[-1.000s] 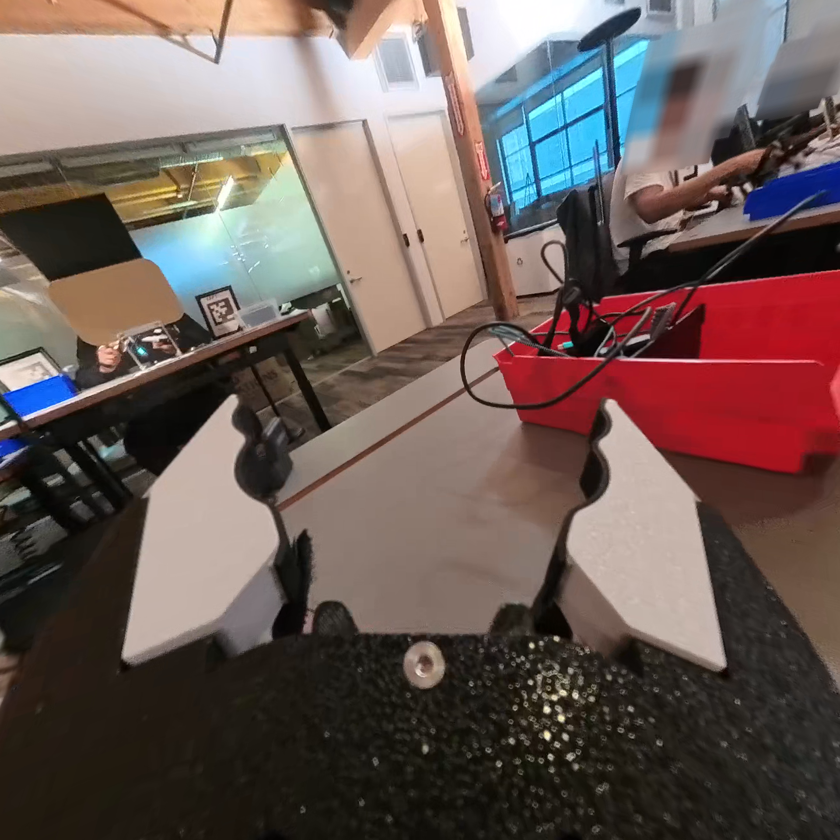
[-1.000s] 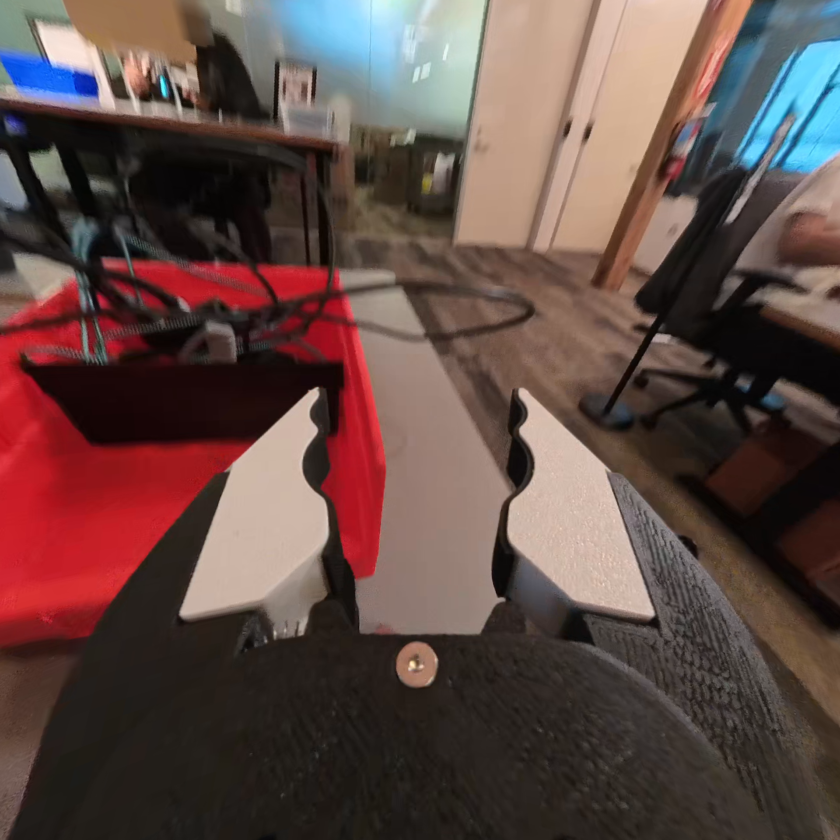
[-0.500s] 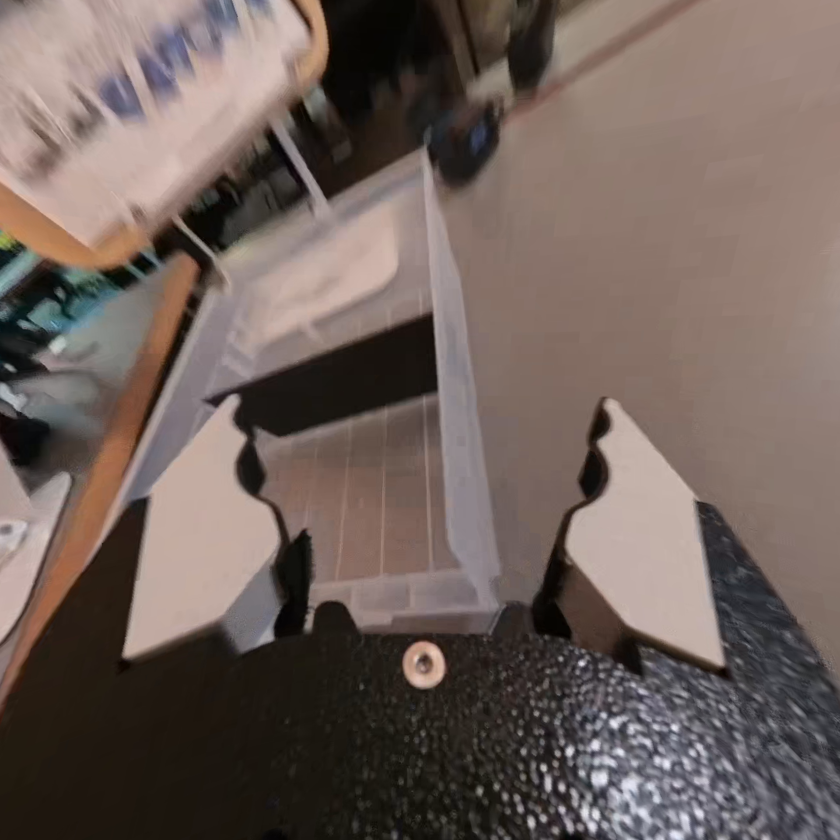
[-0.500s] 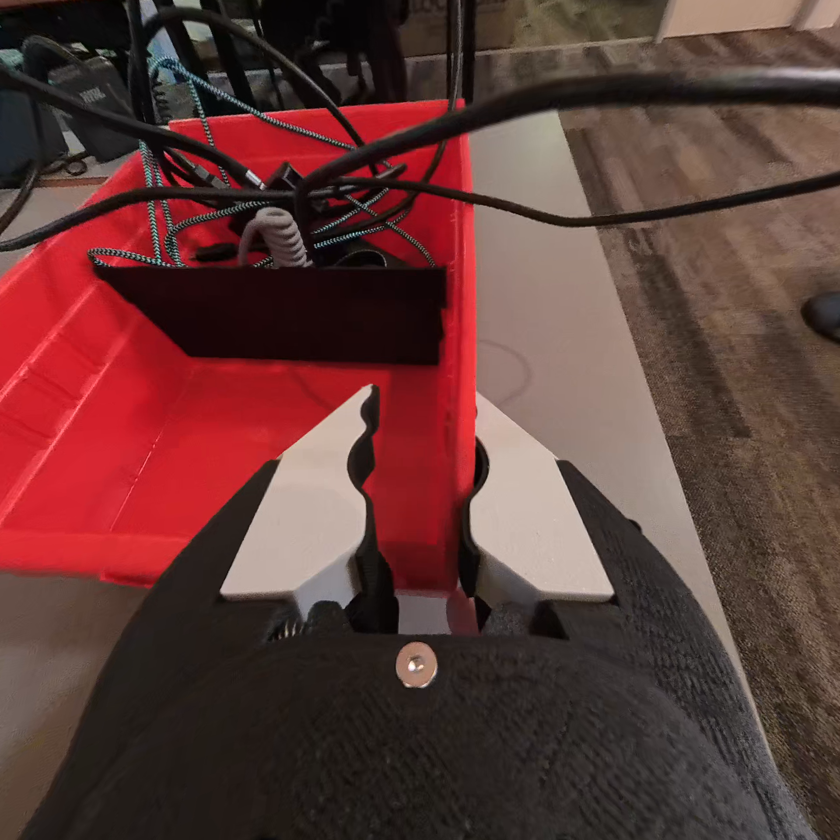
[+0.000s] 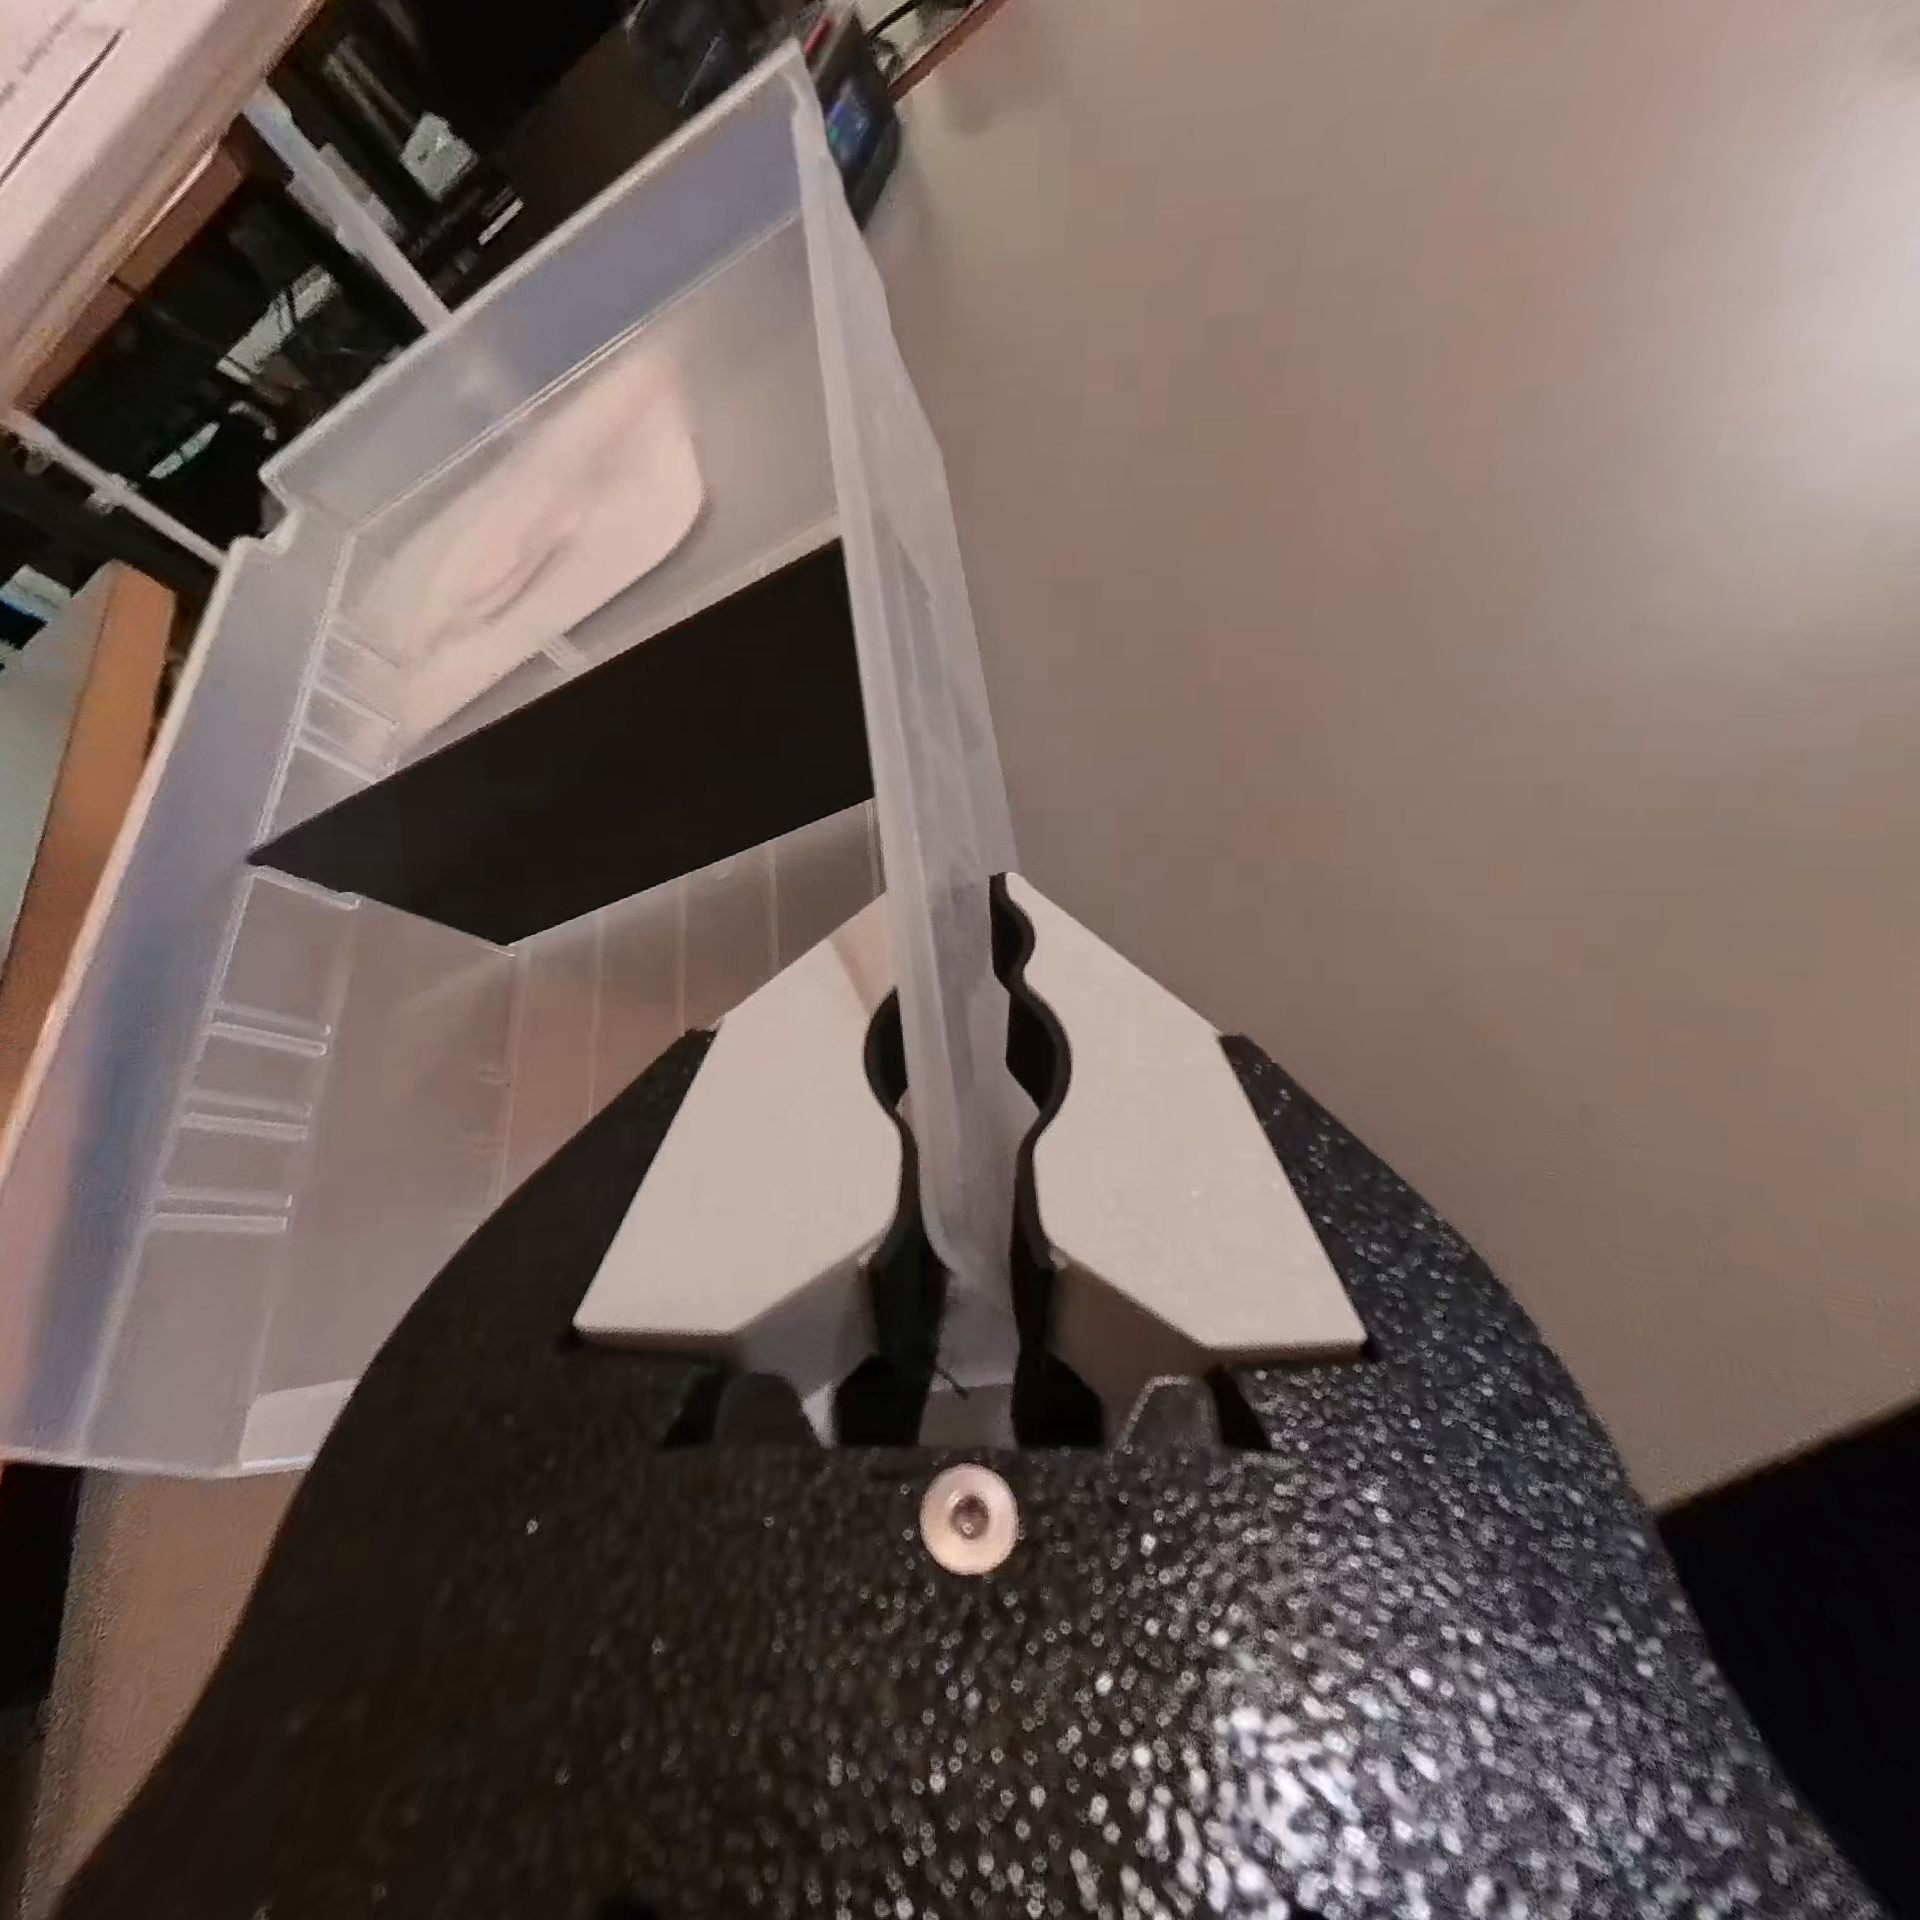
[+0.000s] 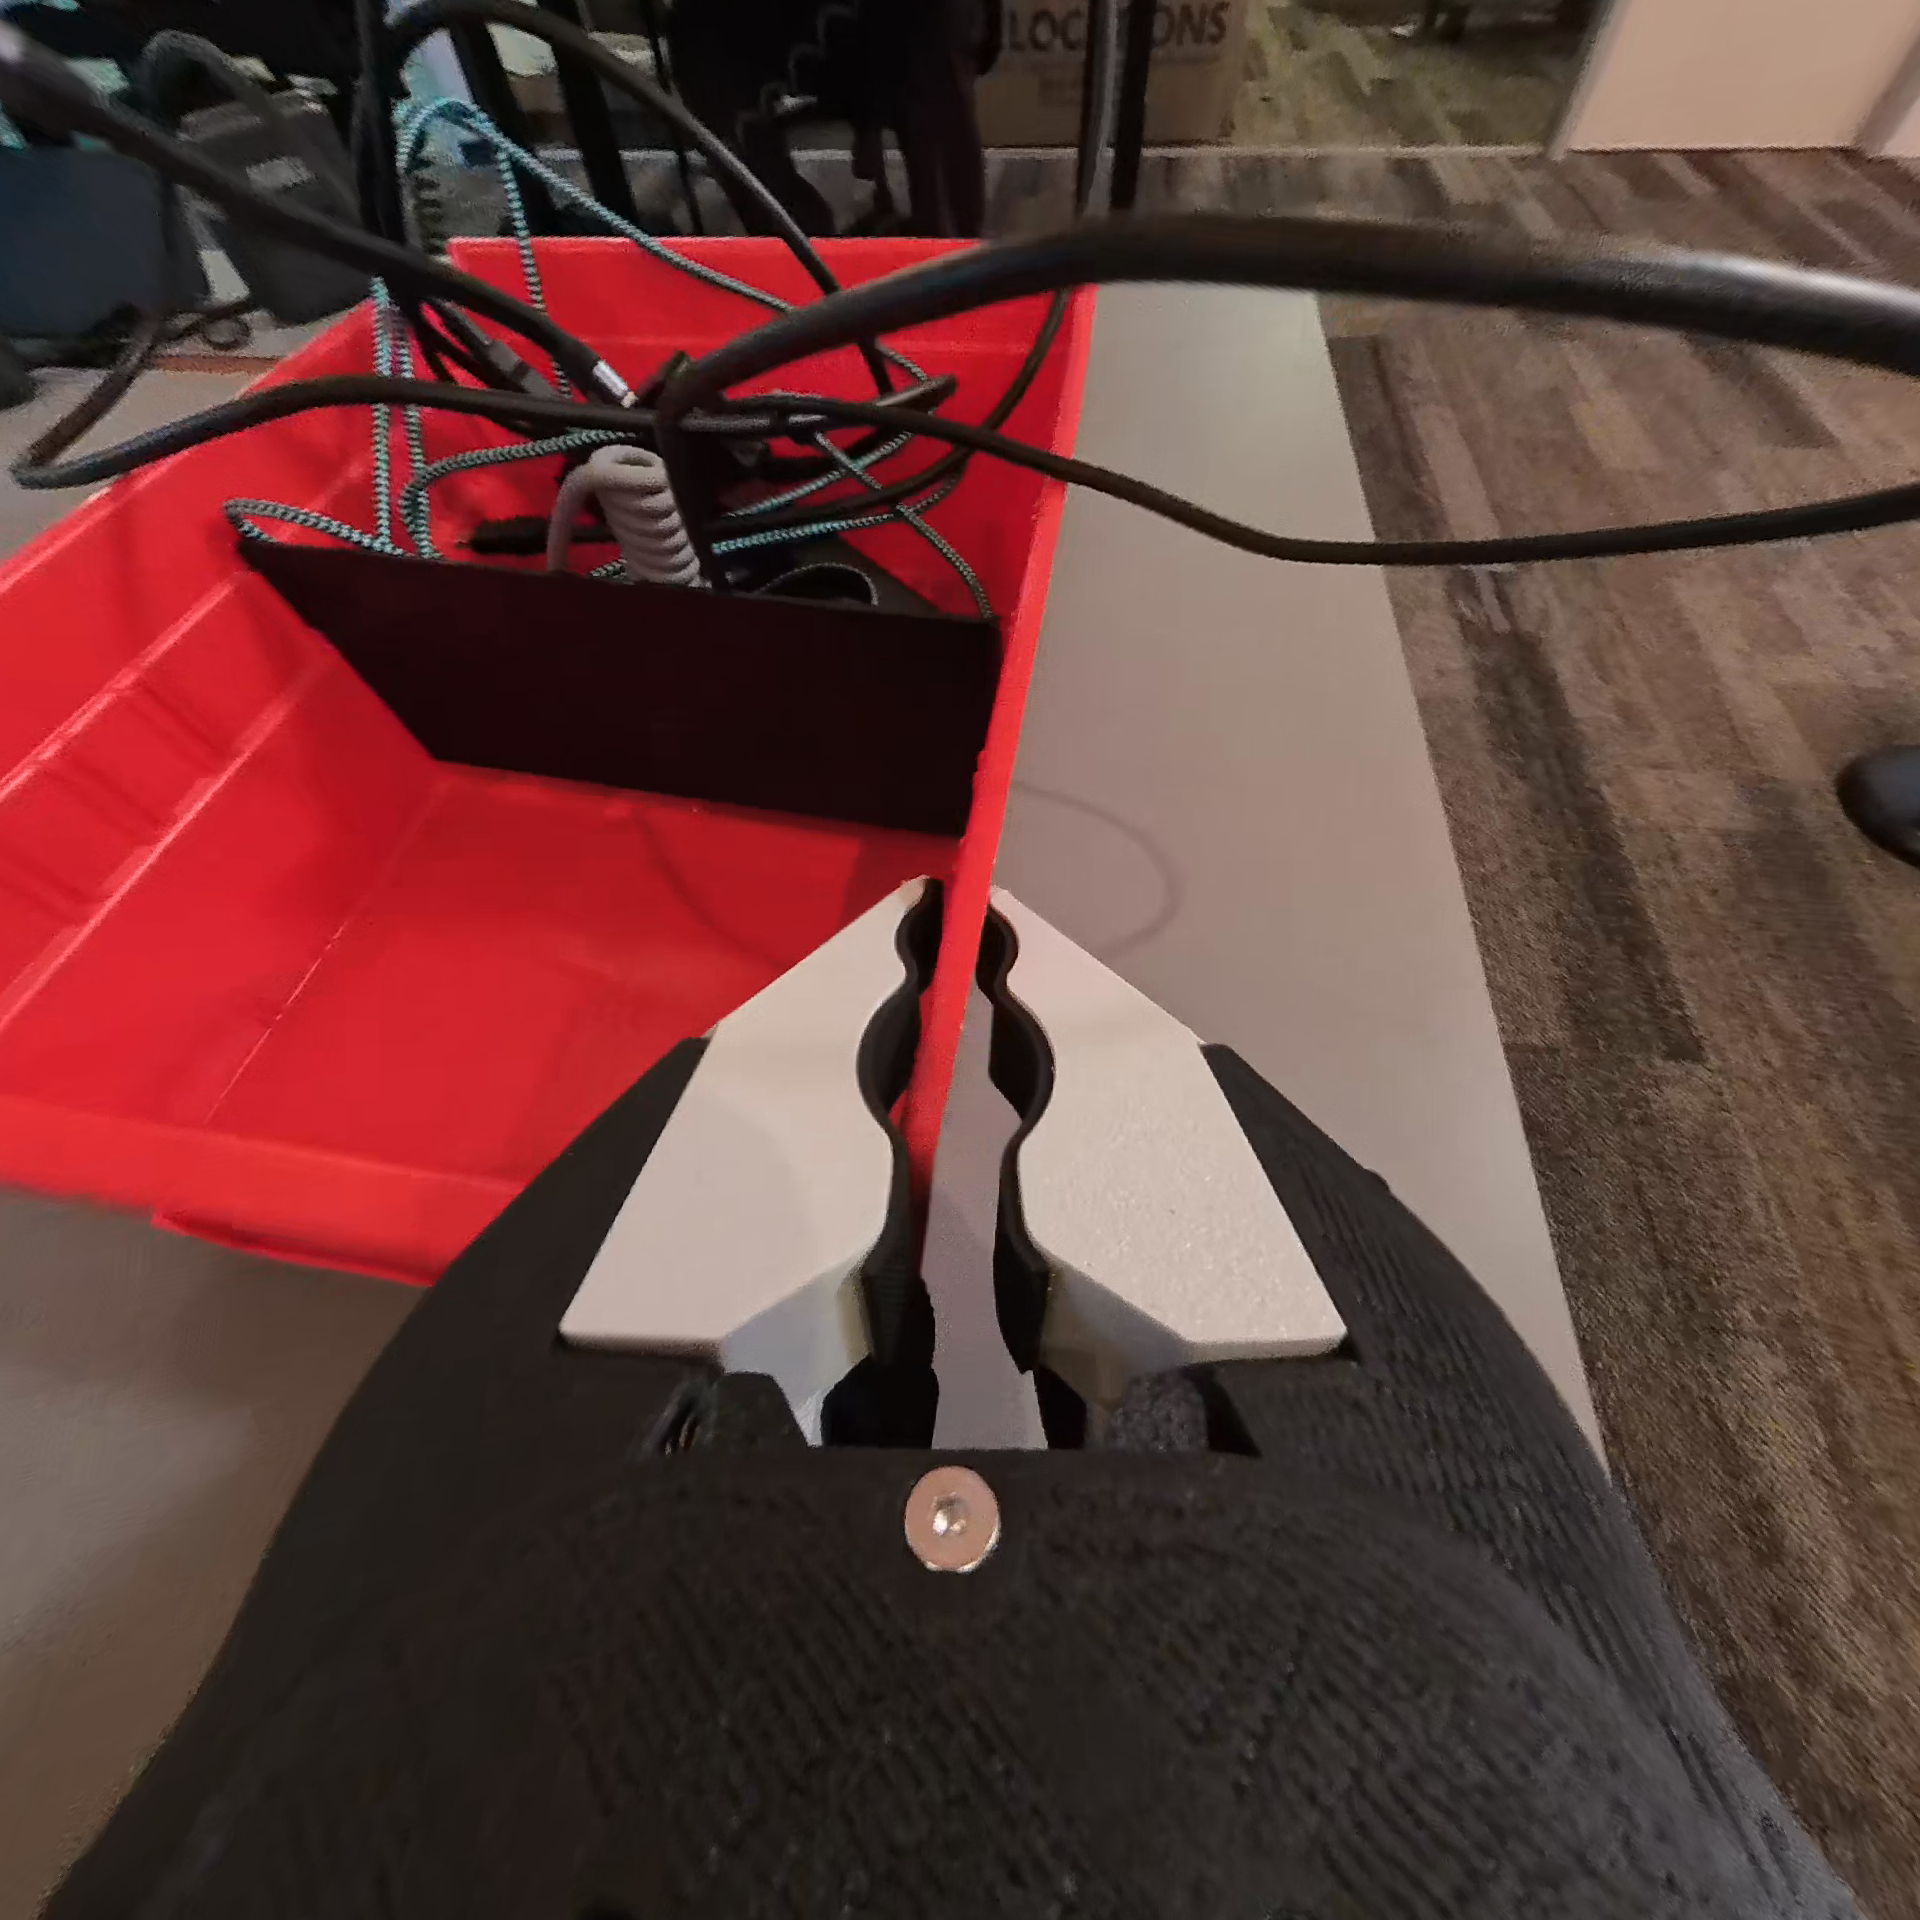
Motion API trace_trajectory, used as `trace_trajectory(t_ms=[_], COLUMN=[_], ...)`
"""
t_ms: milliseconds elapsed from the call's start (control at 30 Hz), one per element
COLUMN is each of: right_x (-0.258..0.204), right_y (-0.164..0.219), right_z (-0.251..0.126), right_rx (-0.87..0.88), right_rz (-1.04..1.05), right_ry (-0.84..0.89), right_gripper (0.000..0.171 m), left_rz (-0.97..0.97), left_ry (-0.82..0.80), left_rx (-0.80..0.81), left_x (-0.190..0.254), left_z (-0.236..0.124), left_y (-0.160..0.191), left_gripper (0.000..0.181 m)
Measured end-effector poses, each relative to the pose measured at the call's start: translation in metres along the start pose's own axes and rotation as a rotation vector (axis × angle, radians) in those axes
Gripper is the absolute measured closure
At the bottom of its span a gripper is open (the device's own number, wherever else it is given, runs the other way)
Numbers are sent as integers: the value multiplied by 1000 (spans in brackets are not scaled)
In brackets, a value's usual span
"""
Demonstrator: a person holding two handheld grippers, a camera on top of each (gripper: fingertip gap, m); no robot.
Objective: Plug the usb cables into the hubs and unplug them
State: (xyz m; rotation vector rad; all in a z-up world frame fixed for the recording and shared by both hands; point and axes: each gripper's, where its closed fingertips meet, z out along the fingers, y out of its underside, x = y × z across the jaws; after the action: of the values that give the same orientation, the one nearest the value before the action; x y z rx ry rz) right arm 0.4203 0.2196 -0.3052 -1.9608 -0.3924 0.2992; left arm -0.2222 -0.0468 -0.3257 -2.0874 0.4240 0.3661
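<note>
In the right wrist view, a red bin [image 6: 312, 935] sits on the grey table. A black divider [image 6: 675, 707] crosses it. Behind the divider lies a tangle of USB cables [image 6: 623, 499], black, teal-braided and grey coiled. I cannot make out a hub among them. My right gripper [image 6: 956, 935] is shut on the red bin's right wall. In the left wrist view, a clear plastic bin [image 5: 312, 1039] with a black divider [image 5: 582, 800] holds nothing that I can see. My left gripper [image 5: 951, 997] is shut on that bin's right wall [image 5: 894, 623].
A thick black cable [image 6: 1455, 270] loops out of the red bin over the table and past its right edge [image 6: 1455, 935], above the wood floor. A small dark device [image 5: 862, 135] stands beyond the clear bin. A white box [image 5: 83, 135] is at the upper left. Left tips to right tips: about 70 cm.
The left gripper swung down from facing across the room to the clear bin and closed on its right wall. The right gripper came down on the red bin's right wall and closed.
</note>
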Motion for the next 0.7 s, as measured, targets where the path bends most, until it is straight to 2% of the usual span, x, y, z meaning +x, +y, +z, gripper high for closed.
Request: trace_trajectory(t_ms=[33, 233, 400, 533, 700], right_x=[-2, -21, -59, -99, -156], right_y=[0, -1, -3, -11, -28], right_z=[0, 2, 12, 32, 72], right_rx=[1, 7, -5, -22, -40], right_rz=[-11, -55, -111, -180, -261], right_ry=[-11, -92, -239, -342, -525], right_gripper=[167, 167, 168, 168, 168], left_rz=[13, 146, 257, 271, 260], left_ry=[18, 201, 427, 595, 667], left_rx=[11, 109, 225, 277, 272], left_x=[6, 56, 101, 127, 138], left_z=[-5, -50, -106, -158, -194], left_y=[0, 4, 11, 11, 16], left_gripper=[175, 175, 175, 174, 175])
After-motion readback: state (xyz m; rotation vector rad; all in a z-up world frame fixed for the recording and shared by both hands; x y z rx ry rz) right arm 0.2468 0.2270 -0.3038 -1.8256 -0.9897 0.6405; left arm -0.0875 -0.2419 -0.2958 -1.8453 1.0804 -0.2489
